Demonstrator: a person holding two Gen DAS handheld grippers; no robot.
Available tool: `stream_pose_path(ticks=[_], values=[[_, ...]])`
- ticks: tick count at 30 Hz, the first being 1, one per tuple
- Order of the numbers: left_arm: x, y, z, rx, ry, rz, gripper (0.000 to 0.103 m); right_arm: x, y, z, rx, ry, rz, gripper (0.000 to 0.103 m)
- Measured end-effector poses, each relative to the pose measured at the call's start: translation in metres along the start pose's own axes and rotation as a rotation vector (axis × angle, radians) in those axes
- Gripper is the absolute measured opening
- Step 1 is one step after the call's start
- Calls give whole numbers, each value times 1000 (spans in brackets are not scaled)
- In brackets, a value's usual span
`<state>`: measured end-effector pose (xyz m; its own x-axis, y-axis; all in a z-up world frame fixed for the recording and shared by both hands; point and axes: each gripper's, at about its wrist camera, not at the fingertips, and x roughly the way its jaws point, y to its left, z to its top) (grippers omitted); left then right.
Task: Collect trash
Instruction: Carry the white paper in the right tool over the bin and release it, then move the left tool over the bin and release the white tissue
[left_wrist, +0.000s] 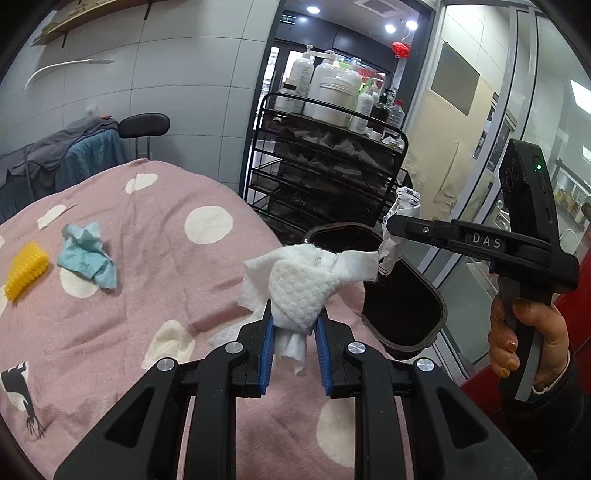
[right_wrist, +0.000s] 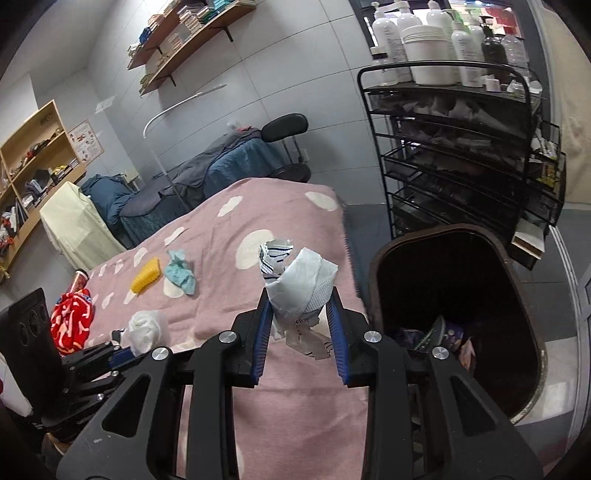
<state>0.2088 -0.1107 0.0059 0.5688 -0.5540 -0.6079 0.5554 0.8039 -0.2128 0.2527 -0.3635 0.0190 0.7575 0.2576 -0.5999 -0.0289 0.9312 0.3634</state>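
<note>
Centre-bottom of left wrist view: left gripper (left_wrist: 294, 314) fingers clamped on a crumpled white wipe (left_wrist: 301, 282), held above the pink polka-dot blanket (left_wrist: 147, 229). Centre of right wrist view: right gripper (right_wrist: 298, 299) fingers pinching a crumpled printed wrapper (right_wrist: 295, 284), just left of the open dark trash bin (right_wrist: 454, 295). Also seen at right of left view, right gripper (left_wrist: 393, 223) over the trash bin (left_wrist: 402, 295). Left on blanket: crumpled blue tissue (left_wrist: 88, 255) beside yellow foam net (left_wrist: 26, 270), apart. Upper right: black wire cart (right_wrist: 461, 147) with bottles.

Pink dotted blanket (left_wrist: 155, 236); yellow sponge (left_wrist: 26, 275), blue tissue (left_wrist: 88, 254) on it
</note>
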Motion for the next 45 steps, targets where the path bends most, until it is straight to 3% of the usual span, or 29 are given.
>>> stream_pose_path(ticks=[7,19,22,24,36,45], values=[[20,-22,7,32,24,-44,20,6,-41,-14,-27,19,-203,30],[35,-39,13,58,44,-68,20,71,-100,-45,51,181,-297,31],[38,-40,13,54,52,-77,20,78,-108,-49,104,198,-307,46],[39,-40,13,53,56,-83,20,78,-113,-52,134,194,-300,69],[52,-63,19,100,67,-115,20,46,-92,-64,115,121,-274,80],[83,-78,29,110,129,-181,20,5,-78,-70,105,43,-275,86]])
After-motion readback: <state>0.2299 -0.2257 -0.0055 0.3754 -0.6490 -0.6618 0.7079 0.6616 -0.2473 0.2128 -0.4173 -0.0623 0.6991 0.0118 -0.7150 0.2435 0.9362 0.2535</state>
